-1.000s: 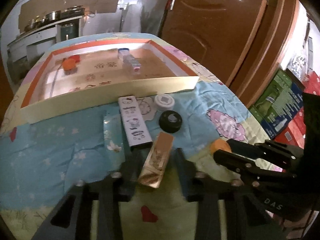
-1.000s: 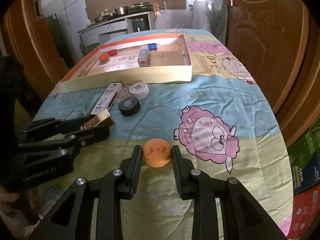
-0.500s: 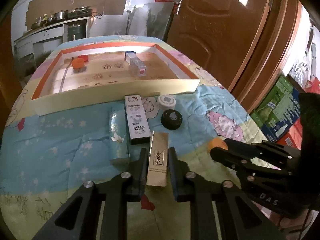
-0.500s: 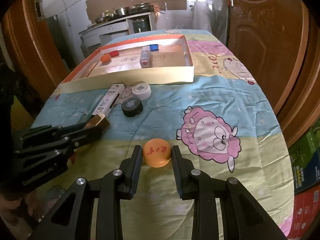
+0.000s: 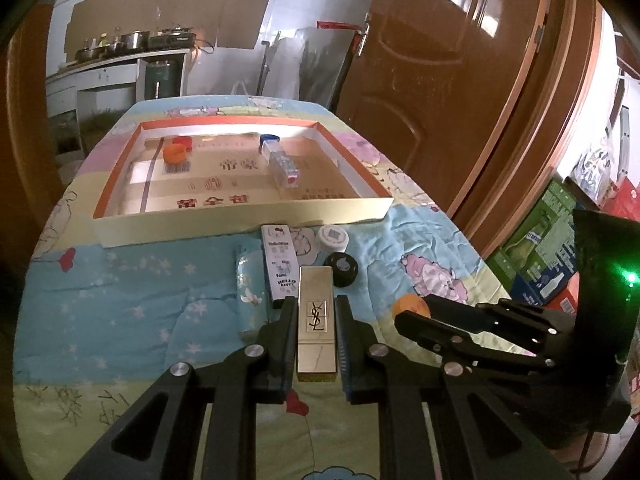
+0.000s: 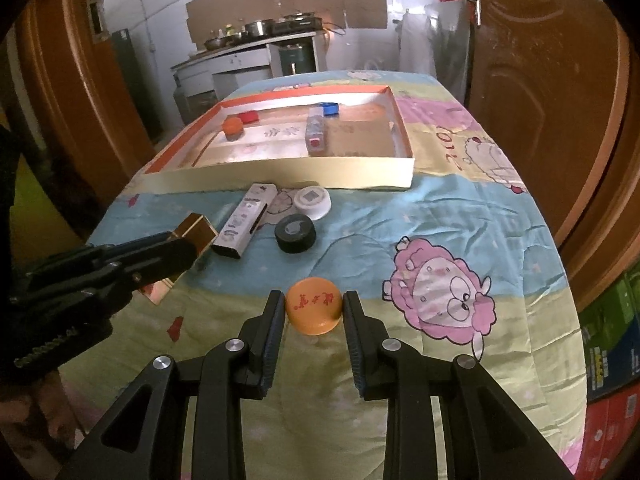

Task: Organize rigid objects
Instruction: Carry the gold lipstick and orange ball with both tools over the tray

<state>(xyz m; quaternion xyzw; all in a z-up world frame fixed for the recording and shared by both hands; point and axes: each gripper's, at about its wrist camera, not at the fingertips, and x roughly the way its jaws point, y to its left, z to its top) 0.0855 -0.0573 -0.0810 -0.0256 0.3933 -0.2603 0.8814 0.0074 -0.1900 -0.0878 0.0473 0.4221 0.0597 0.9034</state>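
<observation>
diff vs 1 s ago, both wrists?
The left gripper closed on the gold lipstick box, which lay skewed between open jaws a second ago; it now sits straight in the grip, lifted off the quilt. The right gripper stays clamped on the orange cap, unmoved. The tray, Hello Kitty box, black lid and white lid are unchanged.

brown wooden door [image 5: 452, 80], white tiled wall [image 5: 304, 4], kitchen counter [image 5: 116, 66]
</observation>
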